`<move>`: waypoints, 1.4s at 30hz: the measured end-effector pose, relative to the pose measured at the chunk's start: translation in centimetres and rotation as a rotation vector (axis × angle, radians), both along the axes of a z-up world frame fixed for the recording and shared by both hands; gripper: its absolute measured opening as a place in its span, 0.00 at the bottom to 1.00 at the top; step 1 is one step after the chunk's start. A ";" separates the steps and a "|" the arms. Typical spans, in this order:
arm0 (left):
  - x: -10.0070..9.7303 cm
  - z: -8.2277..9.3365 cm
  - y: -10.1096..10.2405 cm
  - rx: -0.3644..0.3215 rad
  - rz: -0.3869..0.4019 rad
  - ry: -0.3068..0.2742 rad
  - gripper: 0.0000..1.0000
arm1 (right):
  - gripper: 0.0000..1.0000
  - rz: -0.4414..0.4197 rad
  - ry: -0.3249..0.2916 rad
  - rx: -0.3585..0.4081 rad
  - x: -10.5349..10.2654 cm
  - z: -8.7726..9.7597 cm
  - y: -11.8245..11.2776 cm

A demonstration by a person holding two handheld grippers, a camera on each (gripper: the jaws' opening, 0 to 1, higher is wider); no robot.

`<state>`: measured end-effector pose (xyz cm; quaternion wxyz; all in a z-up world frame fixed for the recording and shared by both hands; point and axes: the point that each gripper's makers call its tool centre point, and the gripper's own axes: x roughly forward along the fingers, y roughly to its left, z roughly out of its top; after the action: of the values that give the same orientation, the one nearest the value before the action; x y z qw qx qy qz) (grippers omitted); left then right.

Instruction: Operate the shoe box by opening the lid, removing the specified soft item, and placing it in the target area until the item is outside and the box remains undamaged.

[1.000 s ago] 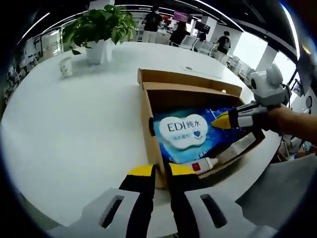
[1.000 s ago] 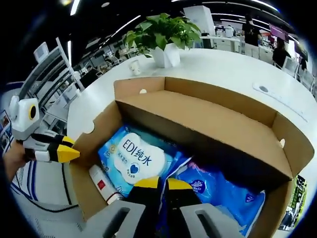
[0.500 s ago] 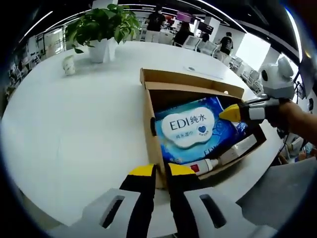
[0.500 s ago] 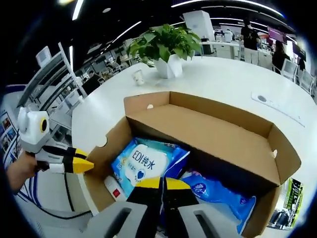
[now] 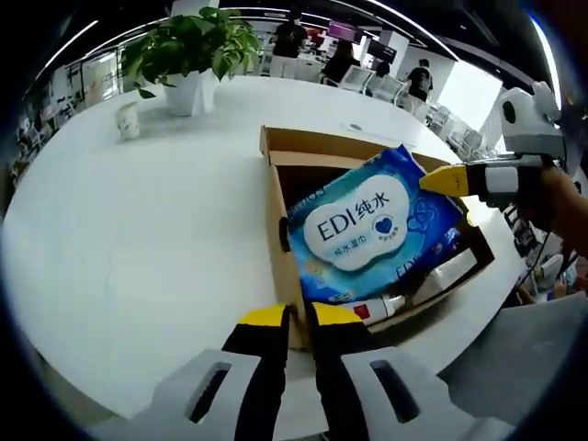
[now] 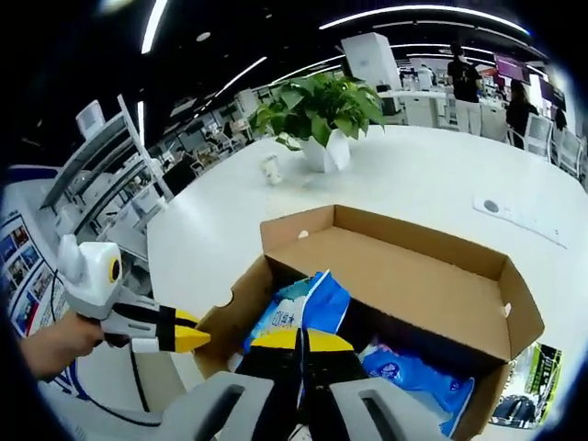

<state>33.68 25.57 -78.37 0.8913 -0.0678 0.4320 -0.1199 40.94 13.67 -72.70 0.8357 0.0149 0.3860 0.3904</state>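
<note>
- Wipes pack (image 5: 366, 230), blue with a white label, is tilted up out of the open shoe box (image 5: 285, 184); my right gripper (image 6: 301, 341) is clenched on its edge.
- My left gripper (image 5: 289, 317) sits pinched together, grasping nothing, just outside the box's near wall on the white table (image 5: 138, 220).

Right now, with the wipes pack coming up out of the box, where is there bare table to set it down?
The widest bare stretch of the white table lies beside the shoe box, between it and the potted plant and small cup. Inside the box, under the wipes pack, it is crowded: a tube and another blue pack.
</note>
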 end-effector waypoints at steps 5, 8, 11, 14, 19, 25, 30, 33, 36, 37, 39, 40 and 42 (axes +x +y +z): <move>-0.1 0.1 -0.1 -0.003 -0.001 0.001 0.07 | 0.00 0.011 -0.016 0.008 0.0 0.9 0.5; -0.1 0.1 -0.1 -0.003 0.000 0.000 0.07 | 0.00 0.013 -0.026 0.011 -0.1 1.3 0.6; -0.1 0.1 -0.1 -0.002 0.000 -0.002 0.07 | 0.00 0.011 -0.038 0.019 0.0 1.8 0.8; -0.1 0.1 -0.1 0.000 0.000 -0.003 0.07 | 0.00 0.011 -0.039 0.030 -0.1 2.3 0.9; -0.1 0.2 -0.2 -0.002 0.003 -0.001 0.07 | 0.00 0.015 -0.050 0.038 -0.4 3.1 1.2; -0.1 0.2 -0.2 -0.007 0.009 -0.003 0.07 | 0.00 0.017 -0.062 0.048 -0.7 3.9 1.4; -0.1 0.2 -0.2 -0.011 0.013 -0.001 0.07 | 0.00 0.011 -0.069 0.057 -0.7 4.4 1.5; -0.1 0.2 -0.2 -0.014 0.016 0.000 0.07 | 0.00 0.012 -0.075 0.061 -0.8 4.8 1.6; -0.1 0.3 -0.2 -0.018 0.019 -0.001 0.07 | 0.00 0.004 -0.081 0.075 -0.9 5.6 1.7; -0.1 0.2 -0.2 -0.019 0.019 -0.001 0.07 | 0.00 0.005 -0.086 0.078 -0.9 5.9 1.8; -0.1 0.2 -0.2 -0.021 0.019 0.000 0.07 | 0.00 0.006 -0.094 0.086 -1.0 6.6 1.8; -0.1 0.2 -0.2 -0.023 0.020 0.000 0.07 | 0.00 0.006 -0.097 0.089 -0.9 6.9 1.8; -0.1 0.2 -0.1 -0.028 0.023 0.001 0.07 | 0.00 0.005 -0.105 0.097 -0.9 7.6 1.7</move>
<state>33.61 25.43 -78.14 0.8914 -0.0852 0.4299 -0.1154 40.05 15.33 -65.12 0.8522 0.0337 0.3223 0.4107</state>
